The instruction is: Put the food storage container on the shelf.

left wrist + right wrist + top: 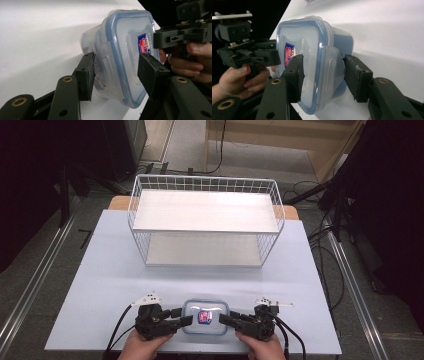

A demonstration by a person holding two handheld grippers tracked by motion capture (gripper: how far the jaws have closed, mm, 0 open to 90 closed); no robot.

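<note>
A lidded plastic container point(205, 316) is seen at 6 o'clock on the tabletop point(100, 285), between the left gripper point(184, 317) and the right gripper point(225, 320). In the gripper views, each gripper's fingers point(86, 75) are spread around a side latch, not closed. A wire rack point(205, 220) is seen at 12 o'clock.
</note>
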